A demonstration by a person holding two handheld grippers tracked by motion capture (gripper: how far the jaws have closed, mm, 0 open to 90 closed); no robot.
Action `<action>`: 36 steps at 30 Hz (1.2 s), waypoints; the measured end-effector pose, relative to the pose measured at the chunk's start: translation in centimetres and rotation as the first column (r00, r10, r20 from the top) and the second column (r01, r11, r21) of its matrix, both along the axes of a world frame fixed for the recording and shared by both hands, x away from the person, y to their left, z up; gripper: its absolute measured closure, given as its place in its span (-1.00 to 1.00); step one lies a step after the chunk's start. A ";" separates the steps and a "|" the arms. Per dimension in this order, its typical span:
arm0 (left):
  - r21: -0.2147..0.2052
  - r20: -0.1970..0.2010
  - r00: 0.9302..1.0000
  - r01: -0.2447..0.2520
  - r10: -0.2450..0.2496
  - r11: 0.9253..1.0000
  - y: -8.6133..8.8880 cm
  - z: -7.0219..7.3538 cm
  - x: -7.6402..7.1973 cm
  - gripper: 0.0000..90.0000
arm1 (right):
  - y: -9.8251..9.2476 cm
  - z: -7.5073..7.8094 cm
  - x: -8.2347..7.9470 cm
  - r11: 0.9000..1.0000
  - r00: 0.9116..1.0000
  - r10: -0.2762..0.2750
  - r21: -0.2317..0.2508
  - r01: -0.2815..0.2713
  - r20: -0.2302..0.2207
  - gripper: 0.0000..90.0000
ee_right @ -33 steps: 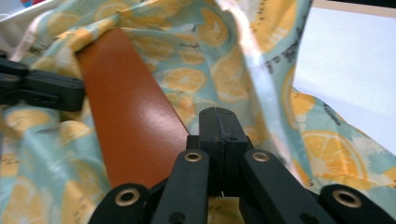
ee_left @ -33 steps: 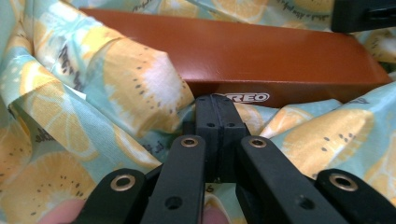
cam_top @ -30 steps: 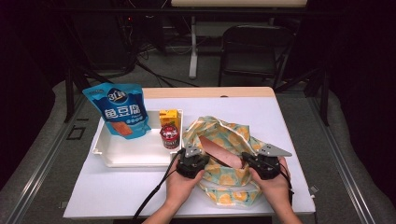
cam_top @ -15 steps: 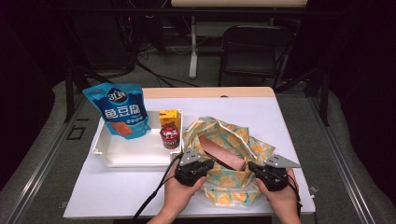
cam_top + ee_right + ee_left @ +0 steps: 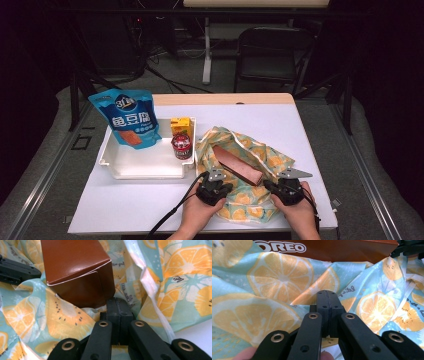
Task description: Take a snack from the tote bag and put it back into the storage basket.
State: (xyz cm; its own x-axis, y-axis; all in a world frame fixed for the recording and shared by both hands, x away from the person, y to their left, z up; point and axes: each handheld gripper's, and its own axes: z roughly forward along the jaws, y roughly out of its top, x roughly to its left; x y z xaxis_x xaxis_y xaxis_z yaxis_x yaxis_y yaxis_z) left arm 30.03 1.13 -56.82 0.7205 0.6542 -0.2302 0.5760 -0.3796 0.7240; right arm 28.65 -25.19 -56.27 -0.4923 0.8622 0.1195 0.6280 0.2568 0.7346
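Pinching the fruit-print bag with both claws: left claw shut tight, bag cloth under its tips; right claw shut too, right beside the brown cookie box inside the bag. Pulled a bit nearer the table's front edge than a second ago. Bare tabletop off to the left.

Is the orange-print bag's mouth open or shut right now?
Open. The orange-print bag gapes upward, its fabric spread around the brown Oreo box, which lies inside with its top face exposed between the parted edges.
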 end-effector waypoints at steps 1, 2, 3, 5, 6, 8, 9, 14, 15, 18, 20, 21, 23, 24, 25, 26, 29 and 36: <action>-0.005 0.000 1.000 0.001 -0.001 1.000 0.1 0.0 0.0 1.00 | 0.0 0.1 -0.1 1.000 1.000 -0.004 -0.001 0.004 0.001 1.00; -0.009 -0.004 1.000 0.004 -0.004 1.000 0.1 0.0 0.0 1.00 | -0.1 0.3 -0.3 1.000 1.000 -0.012 0.005 0.012 0.020 1.00; -0.011 0.001 1.000 -0.004 0.004 1.000 0.1 -0.1 -0.1 1.00 | -0.2 0.7 -0.6 1.000 0.999 -0.007 0.026 0.006 0.049 0.99; -0.016 -0.007 1.000 0.009 -0.010 1.000 0.2 -0.1 0.0 1.00 | -0.3 1.8 -1.1 0.998 0.993 0.015 0.054 -0.022 0.118 0.88; -0.016 -0.008 1.000 0.009 -0.009 1.000 0.3 -0.1 0.0 1.00 | -0.3 2.4 -1.3 0.998 0.987 0.017 0.062 -0.028 0.157 0.83; -0.020 -0.008 1.000 0.006 -0.006 1.000 0.2 -0.1 0.0 1.00 | -0.1 3.1 -1.6 0.994 0.977 0.032 0.099 -0.054 0.212 0.74; -0.019 -0.007 1.000 0.007 -0.008 1.000 0.2 -0.1 0.0 1.00 | 0.1 3.4 -1.7 0.991 0.973 0.052 0.108 -0.077 0.224 0.67; -0.015 -0.009 1.000 0.013 -0.013 1.000 0.2 -0.1 -0.1 1.00 | 1.6 4.4 -1.1 0.983 0.953 0.111 0.113 -0.148 0.283 0.27; -0.015 -0.008 1.000 0.013 -0.013 1.000 0.2 -0.1 -0.1 1.00 | 1.8 4.3 -0.8 0.982 0.952 0.115 0.110 -0.152 0.284 0.16; -0.016 -0.008 1.000 0.013 -0.013 1.000 0.3 -0.1 -0.1 1.00 | 2.3 3.6 0.4 0.981 0.959 0.128 0.113 -0.160 0.251 -0.15; -0.017 -0.008 1.000 0.012 -0.012 1.000 0.3 -0.1 -0.1 1.00 | 2.3 3.2 0.9 0.984 0.964 0.127 0.090 -0.151 0.233 -0.24; -0.018 -0.009 1.000 0.011 -0.011 1.000 0.3 -0.1 -0.1 1.00 | 2.2 3.0 1.1 0.984 0.966 0.130 0.089 -0.153 0.225 -0.25; -0.022 -0.011 1.000 0.010 -0.010 1.000 0.3 -0.1 -0.1 1.00 | 2.0 2.6 1.2 0.982 0.966 0.146 0.088 -0.168 0.215 -0.26; -0.022 -0.012 1.000 0.010 -0.010 1.000 0.3 -0.1 -0.1 1.00 | 1.9 2.5 1.3 0.981 0.964 0.158 0.076 -0.178 0.213 -0.26; -0.022 -0.012 1.000 0.010 -0.011 1.000 0.3 -0.1 -0.1 1.00 | 1.9 2.3 1.3 0.981 0.965 0.162 0.069 -0.179 0.208 -0.25; -0.022 -0.012 1.000 0.010 -0.010 1.000 0.3 -0.1 -0.1 1.00 | 1.9 2.2 1.3 0.982 0.965 0.161 0.067 -0.178 0.206 -0.24; -0.021 -0.012 1.000 0.011 -0.011 1.000 0.3 -0.1 -0.1 1.00 | 2.1 1.8 1.4 0.982 0.966 0.170 0.052 -0.183 0.197 -0.18; -0.019 -0.010 1.000 0.015 -0.015 1.000 0.3 -0.1 -0.1 1.00 | 3.2 1.1 2.2 0.980 0.964 0.198 -0.003 -0.201 0.178 -0.18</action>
State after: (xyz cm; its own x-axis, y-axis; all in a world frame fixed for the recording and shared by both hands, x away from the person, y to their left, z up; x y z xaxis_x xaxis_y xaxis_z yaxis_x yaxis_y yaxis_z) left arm 29.97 1.39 -56.95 0.7274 0.6390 -0.2500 0.5780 -0.3743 0.7252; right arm 30.89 -22.03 -55.14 -0.6687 0.7430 0.0278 0.4256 0.3518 0.8337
